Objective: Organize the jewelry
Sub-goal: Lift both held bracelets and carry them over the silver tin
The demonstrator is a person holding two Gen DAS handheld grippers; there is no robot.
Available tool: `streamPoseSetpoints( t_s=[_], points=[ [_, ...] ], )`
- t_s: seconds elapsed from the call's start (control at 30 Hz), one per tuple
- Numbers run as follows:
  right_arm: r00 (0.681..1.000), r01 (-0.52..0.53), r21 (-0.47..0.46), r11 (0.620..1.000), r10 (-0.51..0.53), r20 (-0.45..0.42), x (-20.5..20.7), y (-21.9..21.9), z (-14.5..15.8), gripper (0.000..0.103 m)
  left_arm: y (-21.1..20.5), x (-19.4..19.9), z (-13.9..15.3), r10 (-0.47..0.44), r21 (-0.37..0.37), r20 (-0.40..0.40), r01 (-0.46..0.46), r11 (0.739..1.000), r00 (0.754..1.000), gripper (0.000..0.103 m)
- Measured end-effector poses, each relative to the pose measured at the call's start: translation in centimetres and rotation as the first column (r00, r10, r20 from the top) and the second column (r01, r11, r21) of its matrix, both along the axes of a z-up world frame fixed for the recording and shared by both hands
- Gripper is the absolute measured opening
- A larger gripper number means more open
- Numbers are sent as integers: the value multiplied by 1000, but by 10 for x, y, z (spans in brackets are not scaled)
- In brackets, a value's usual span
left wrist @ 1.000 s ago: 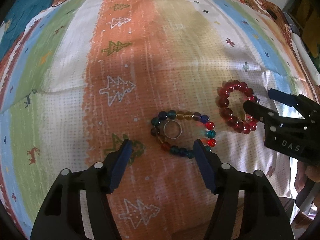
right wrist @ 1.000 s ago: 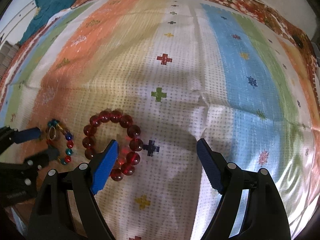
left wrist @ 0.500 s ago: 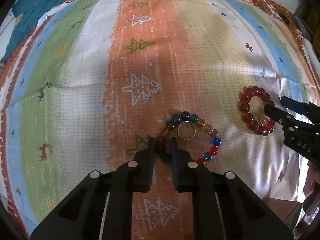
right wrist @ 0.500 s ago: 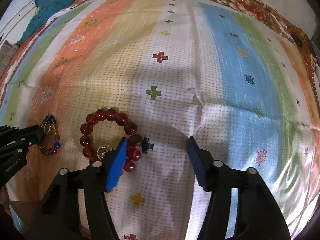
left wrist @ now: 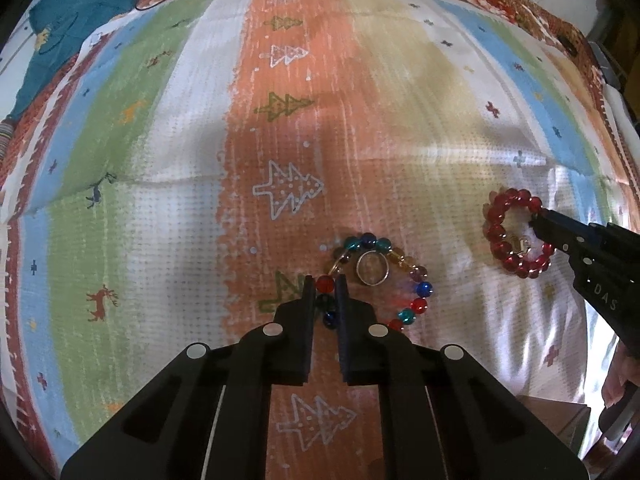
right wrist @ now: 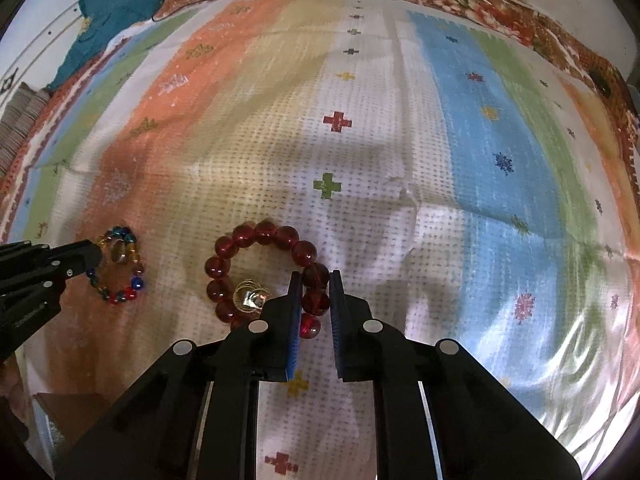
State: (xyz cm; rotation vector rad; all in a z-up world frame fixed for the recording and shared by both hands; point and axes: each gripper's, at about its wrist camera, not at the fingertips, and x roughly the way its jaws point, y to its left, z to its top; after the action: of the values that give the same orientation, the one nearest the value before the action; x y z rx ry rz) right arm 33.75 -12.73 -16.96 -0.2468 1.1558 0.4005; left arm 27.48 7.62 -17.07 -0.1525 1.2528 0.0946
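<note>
On the striped cloth [left wrist: 160,200], the left claw [left wrist: 325,285] pinches the near-left beads of the mixed bracelet [left wrist: 418,288], a ring [left wrist: 372,268] lying inside its loop. Well apart to the right, the right claw [right wrist: 312,278] clamps the red bracelet [right wrist: 256,236] at its right side.

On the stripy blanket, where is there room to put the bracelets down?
Most of the blanket is bare: the white, blue and green stripes right of the red bracelet, and everything beyond both bracelets. It is crowded near the colourful bracelet, where the rings lie.
</note>
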Motion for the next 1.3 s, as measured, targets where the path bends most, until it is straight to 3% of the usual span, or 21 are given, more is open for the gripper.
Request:
streamPoseSetpoints(
  t_s=[0.57,0.8,1.3],
  points=[
    [997,-48,61,997,44,59,-30,6,39,14,-10,-5,39,-20,-21,71,21,1000,997,9],
    [996,-66,86,994,60,63,-37,5,48,14,-21,-10,52,-53,6,92,52,999,994,9],
    [987,-57,61,996,47,151,-62,-3,80,14,-29,-30,74,-60,19,122,58,998,991,9]
  ],
)
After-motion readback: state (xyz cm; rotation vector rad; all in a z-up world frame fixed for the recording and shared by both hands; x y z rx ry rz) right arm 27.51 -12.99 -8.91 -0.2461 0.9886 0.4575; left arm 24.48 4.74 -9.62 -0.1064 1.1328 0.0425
